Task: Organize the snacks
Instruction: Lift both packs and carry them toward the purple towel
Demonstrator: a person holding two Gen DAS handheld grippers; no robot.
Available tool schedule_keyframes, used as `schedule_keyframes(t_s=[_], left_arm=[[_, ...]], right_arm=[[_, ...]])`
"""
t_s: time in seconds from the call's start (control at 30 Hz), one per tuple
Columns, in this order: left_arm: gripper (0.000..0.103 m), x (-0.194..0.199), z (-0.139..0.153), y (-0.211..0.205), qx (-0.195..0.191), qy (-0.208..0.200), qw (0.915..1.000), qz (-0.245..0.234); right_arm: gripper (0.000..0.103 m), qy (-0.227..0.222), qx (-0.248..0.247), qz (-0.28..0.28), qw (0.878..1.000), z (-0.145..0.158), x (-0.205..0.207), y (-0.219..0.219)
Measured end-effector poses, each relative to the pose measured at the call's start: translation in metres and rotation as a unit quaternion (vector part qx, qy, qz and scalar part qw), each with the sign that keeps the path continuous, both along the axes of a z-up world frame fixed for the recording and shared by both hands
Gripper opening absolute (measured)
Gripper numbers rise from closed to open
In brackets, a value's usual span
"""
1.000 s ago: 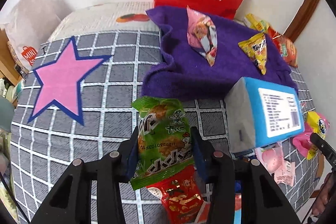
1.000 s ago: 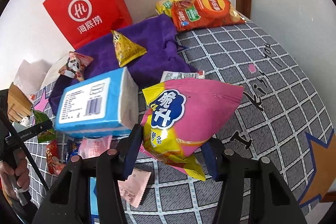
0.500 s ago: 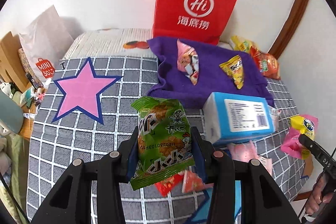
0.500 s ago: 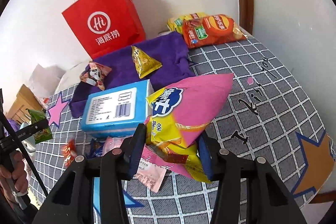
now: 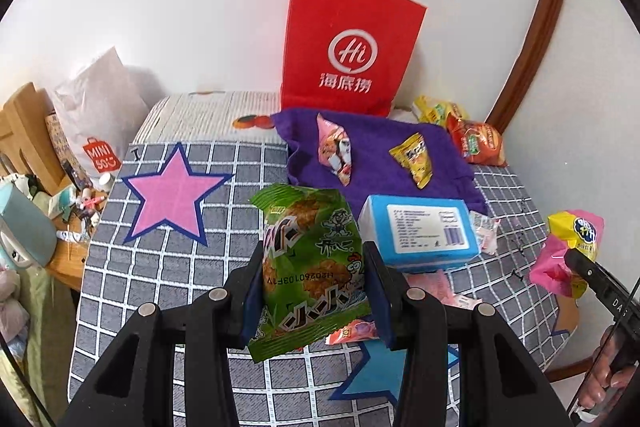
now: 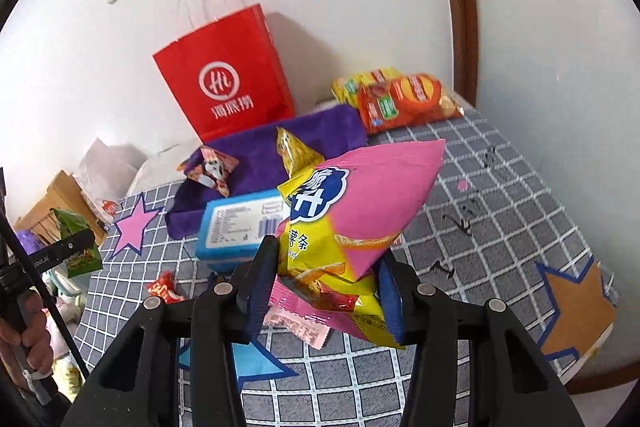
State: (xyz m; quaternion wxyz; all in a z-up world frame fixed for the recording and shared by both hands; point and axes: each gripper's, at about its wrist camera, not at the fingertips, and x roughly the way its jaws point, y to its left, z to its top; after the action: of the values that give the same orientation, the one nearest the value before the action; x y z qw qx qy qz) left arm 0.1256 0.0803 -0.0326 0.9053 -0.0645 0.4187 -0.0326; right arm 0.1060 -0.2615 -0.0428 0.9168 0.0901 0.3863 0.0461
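My left gripper point(image 5: 314, 291) is shut on a green snack packet point(image 5: 310, 267), held upright above the grey checked bed cover point(image 5: 160, 267). My right gripper point(image 6: 324, 287) is shut on a pink and yellow chip bag point(image 6: 360, 211), lifted off the cover; the same bag point(image 5: 568, 247) shows at the right edge of the left wrist view. A red paper bag point(image 5: 344, 47) stands against the wall behind a purple towel point(image 5: 380, 163). On the towel lie a pink snack packet point(image 5: 334, 151) and a small yellow packet point(image 5: 416, 159).
A blue tissue box point(image 5: 420, 231) lies in front of the towel, with small pink sachets point(image 5: 436, 287) around it. Orange and yellow chip bags point(image 5: 472, 139) sit at the far right corner. A cluttered bedside table point(image 5: 48, 219) stands left of the bed. A person's hand point(image 6: 24, 331) holds the left gripper.
Both grippers have risen and pulled back from the bed with their packets, so more of the bed and the whole red bag show. The right jaws squeezed the chip bag tighter.
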Motion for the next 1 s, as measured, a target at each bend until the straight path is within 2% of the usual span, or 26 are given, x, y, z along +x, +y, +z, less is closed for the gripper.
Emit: schedule_keyframes(t_s=[0.17, 0.33, 0.83, 1.0], left_arm=[[0.042, 0.010, 0.009, -0.006, 0.005, -0.008, 0.9999, -0.009], [0.042, 0.033, 0.014, -0.009, 0.006, -0.014, 0.9998, -0.011], [0.042, 0.124, 0.012, -0.026, 0.007, -0.010, 0.9999, -0.010], [0.042, 0.156, 0.003, -0.038, 0.003, -0.005, 0.9999, -0.016]], right_arm=[[0.047, -0.015, 0.001, 0.004, 1.000, 0.015, 0.008, 0.007], [0.047, -0.021, 0.001, 0.012, 1.000, 0.026, 0.035, 0.019], [0.047, -0.015, 0.015, 0.022, 1.000, 0.031, 0.165, 0.037], [0.047, -0.015, 0.039, 0.012, 0.999, 0.028, 0.204, 0.031]])
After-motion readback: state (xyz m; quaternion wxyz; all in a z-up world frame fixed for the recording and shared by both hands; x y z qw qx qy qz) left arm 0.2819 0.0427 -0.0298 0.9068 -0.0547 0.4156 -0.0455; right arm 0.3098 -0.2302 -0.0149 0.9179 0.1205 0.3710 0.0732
